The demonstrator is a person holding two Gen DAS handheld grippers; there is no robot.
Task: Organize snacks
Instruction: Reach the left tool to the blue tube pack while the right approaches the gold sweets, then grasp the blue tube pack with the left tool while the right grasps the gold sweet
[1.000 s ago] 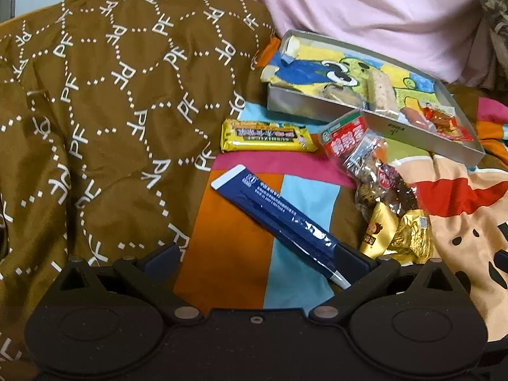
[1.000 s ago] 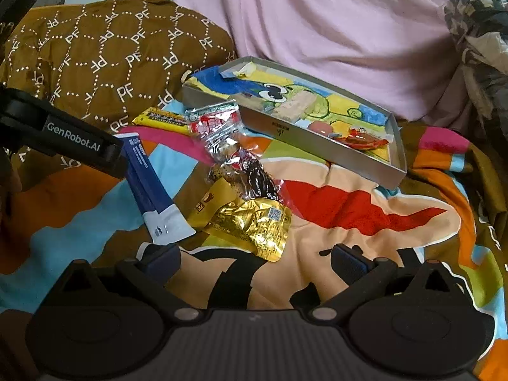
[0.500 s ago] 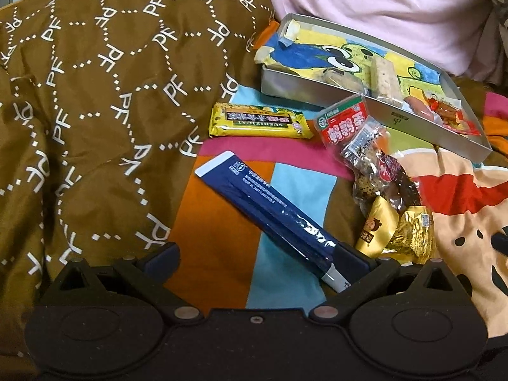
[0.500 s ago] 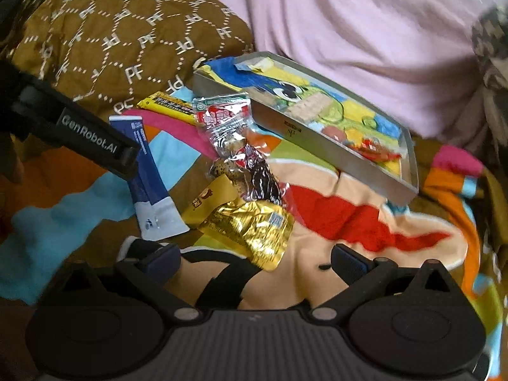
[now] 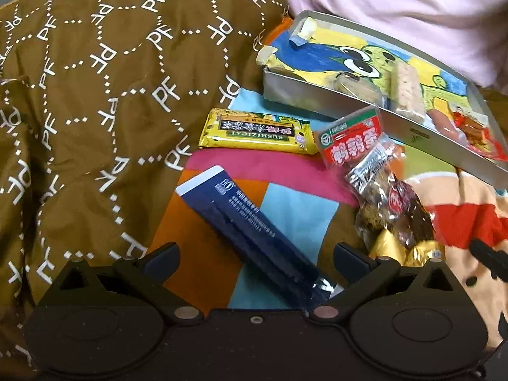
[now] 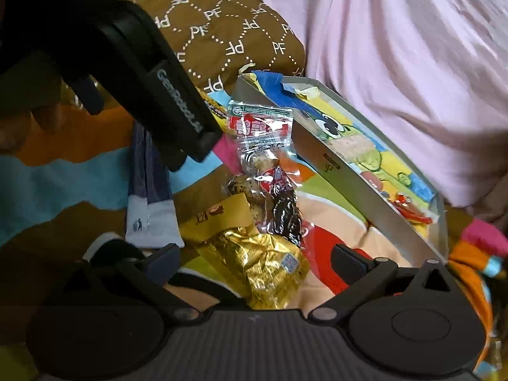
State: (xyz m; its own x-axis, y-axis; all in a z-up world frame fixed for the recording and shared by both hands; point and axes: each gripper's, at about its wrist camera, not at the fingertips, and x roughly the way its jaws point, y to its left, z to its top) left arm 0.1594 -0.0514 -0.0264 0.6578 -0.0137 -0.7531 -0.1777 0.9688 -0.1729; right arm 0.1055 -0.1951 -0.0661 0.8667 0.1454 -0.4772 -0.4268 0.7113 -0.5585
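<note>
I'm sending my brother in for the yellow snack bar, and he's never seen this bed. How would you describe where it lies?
Find the grey metal tray with the cartoon lining, lying on the colourful blanket. Just in front of its near corner, beside the brown "PF" quilt, lies the yellow snack bar. It is the only flat, yellow wrapper with a dark label band; the neighbours are a long navy packet and a clear red-topped bag.

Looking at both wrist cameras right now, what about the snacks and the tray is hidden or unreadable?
- Blue packet: left wrist view, near end hidden behind the left gripper body.
- Yellow bar: right wrist view, mostly covered by the other gripper's black body.
- Gold packet: right wrist view, lower edge hidden by the right gripper; label too small to read.
- Tray: left wrist view, far-right end blurred, its snacks indistinct.
</note>
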